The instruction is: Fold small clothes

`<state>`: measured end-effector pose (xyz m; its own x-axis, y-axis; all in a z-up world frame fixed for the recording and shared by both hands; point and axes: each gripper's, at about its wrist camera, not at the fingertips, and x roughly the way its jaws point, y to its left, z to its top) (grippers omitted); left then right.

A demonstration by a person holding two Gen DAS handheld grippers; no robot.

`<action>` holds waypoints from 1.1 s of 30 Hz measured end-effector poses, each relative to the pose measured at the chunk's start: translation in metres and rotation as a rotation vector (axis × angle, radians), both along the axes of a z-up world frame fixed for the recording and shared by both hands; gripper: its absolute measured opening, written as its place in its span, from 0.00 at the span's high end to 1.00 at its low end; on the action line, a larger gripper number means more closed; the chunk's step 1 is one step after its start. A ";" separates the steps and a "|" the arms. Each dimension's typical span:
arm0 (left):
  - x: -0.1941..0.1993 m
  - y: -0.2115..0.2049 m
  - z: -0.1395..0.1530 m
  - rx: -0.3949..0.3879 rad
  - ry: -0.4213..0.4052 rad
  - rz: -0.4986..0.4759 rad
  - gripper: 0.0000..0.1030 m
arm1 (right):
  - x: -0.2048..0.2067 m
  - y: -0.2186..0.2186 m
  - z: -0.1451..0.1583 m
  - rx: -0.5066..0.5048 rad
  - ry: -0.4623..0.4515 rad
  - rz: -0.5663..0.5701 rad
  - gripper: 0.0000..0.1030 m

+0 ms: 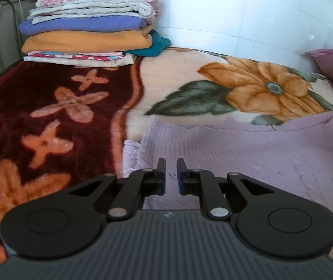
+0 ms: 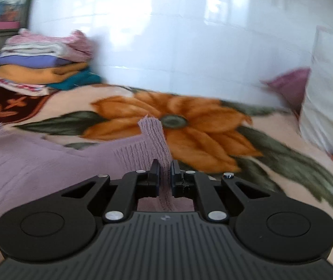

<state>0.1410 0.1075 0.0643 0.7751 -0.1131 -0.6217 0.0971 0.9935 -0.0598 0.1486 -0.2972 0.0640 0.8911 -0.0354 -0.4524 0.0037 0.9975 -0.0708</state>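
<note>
Sweater (image 1: 248, 154), lilac and knitted, lies spread on the bed over a blanket (image 1: 73, 107) printed with a big orange flower (image 1: 260, 86) and a dark red border. My right tongs (image 2: 165, 172) have a ribbed strip of it, a cuff or hem edge, pinched between the pads; the strip sticks up past the tips and tilts a little to the left, and the rest of the sweater trails off to the left of them. No gap shows on either side of the strip, so the grip is tight. My left tongs (image 1: 171, 175) sit over the near left part of the sweater with the jaws almost together, only a narrow slit between the blue pads. Through the slit I see knit, but I cannot tell whether any of it is caught or whether it just lies below. At the far left corner of the bed, against the white tiled wall (image 1: 236, 11), stands a stack (image 1: 89, 30) of folded clothes: pink on top, then cream, purple, orange, with something teal (image 1: 152, 44) just beside it. A plum cushion (image 1: 327, 60) and a white pillow (image 2: 325, 93) lie at the far right; the right view is blurred
</note>
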 end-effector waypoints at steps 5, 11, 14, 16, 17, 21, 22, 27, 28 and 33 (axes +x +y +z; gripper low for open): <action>0.001 -0.005 -0.009 0.012 0.026 -0.009 0.86 | 0.024 -0.024 -0.024 0.069 0.106 -0.102 0.90; 0.003 -0.003 -0.019 0.015 0.055 -0.004 0.86 | 0.022 -0.038 -0.035 0.142 0.102 -0.139 0.80; 0.003 -0.004 -0.018 0.014 0.060 0.001 0.86 | 0.017 -0.040 -0.030 0.167 0.098 -0.144 0.69; 0.001 -0.004 -0.016 0.010 0.064 0.000 0.86 | 0.008 -0.042 -0.025 0.182 0.090 -0.155 0.62; 0.000 -0.005 -0.015 0.008 0.066 -0.003 0.86 | 0.002 -0.042 -0.022 0.188 0.085 -0.153 0.60; -0.007 -0.012 -0.010 0.022 0.082 -0.007 0.86 | -0.019 -0.044 -0.012 0.225 0.076 -0.142 0.53; -0.008 -0.014 -0.009 0.023 0.087 -0.008 0.86 | -0.026 -0.046 -0.011 0.240 0.074 -0.140 0.49; -0.018 -0.021 -0.005 0.004 0.113 -0.007 0.86 | -0.056 -0.050 -0.004 0.311 0.061 -0.137 0.43; -0.020 -0.023 -0.004 0.000 0.118 -0.006 0.86 | -0.062 -0.051 -0.003 0.322 0.061 -0.137 0.42; -0.030 -0.029 -0.001 -0.001 0.128 0.003 0.86 | -0.086 -0.049 -0.002 0.353 0.053 -0.142 0.32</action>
<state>0.1107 0.0786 0.0634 0.6898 -0.1115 -0.7153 0.0853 0.9937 -0.0726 0.0626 -0.3458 0.0618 0.8636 0.0095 -0.5041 0.1490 0.9503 0.2732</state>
